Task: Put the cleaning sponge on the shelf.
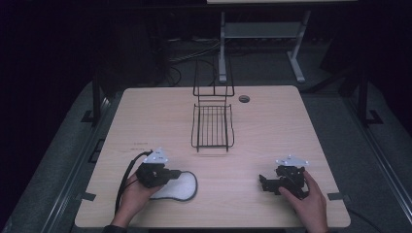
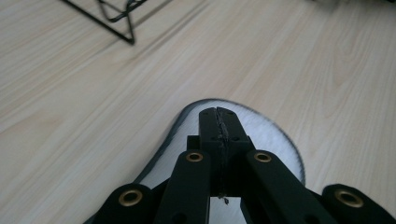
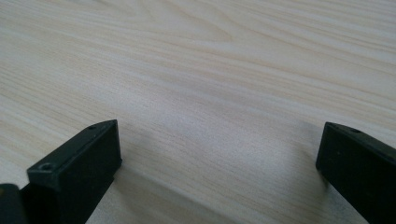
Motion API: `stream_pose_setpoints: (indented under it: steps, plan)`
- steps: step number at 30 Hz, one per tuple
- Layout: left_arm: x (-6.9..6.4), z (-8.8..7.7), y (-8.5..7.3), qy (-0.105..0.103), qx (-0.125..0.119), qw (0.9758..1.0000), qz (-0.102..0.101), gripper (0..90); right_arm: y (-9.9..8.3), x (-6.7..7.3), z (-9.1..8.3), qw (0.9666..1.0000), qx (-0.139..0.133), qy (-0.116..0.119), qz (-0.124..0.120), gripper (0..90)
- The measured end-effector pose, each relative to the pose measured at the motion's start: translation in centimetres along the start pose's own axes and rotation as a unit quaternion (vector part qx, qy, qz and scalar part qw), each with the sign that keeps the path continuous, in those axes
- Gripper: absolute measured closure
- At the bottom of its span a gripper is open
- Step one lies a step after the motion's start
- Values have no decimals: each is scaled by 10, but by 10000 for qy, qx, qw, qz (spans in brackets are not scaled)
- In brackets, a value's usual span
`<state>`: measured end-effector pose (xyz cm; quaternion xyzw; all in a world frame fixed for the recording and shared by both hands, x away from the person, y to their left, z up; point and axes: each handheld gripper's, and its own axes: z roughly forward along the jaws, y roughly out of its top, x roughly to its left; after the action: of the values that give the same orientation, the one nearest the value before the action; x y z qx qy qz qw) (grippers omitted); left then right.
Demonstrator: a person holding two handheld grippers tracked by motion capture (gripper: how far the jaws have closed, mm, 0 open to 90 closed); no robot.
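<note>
A flat white insole-shaped pad with a dark rim (image 1: 184, 189) lies on the wooden table (image 1: 272, 131) near its front left. My left gripper (image 1: 178, 173) points right, held low over the pad's left part. In the left gripper view its jaws (image 2: 218, 113) are pressed together, shut, above the white pad (image 2: 275, 135); I see nothing pinched between them. My right gripper (image 1: 262, 183) rests at the front right, pointing left. In the right gripper view it (image 3: 219, 135) stands open wide over bare wood.
A black wire rack (image 1: 212, 126) stands at the table's middle back, its corner showing in the left gripper view (image 2: 116, 16). A round cable hole (image 1: 244, 98) sits behind it. Beyond the table are dark floor and a metal frame (image 1: 262, 34).
</note>
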<state>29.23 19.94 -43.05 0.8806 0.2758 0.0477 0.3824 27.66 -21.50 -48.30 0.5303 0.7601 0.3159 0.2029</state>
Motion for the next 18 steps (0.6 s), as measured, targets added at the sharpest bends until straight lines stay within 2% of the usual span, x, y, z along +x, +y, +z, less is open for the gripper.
stream_pose_setpoints:
  steps: [6, 11, 18]
  plan:
    - [-11, 20, 6, -153, 249, 9995, 139, 897, 0, 0, 0, 10000, -1, -1, -1, 0]
    - [-11, 26, 6, -137, 386, 9990, 201, 897, 0, 0, 0, 10000, 0, 1, -1, 0]
    - [-5, 27, 7, -78, 345, 9993, 107, 897, 0, 0, 0, 10000, -2, 0, -1, 0]
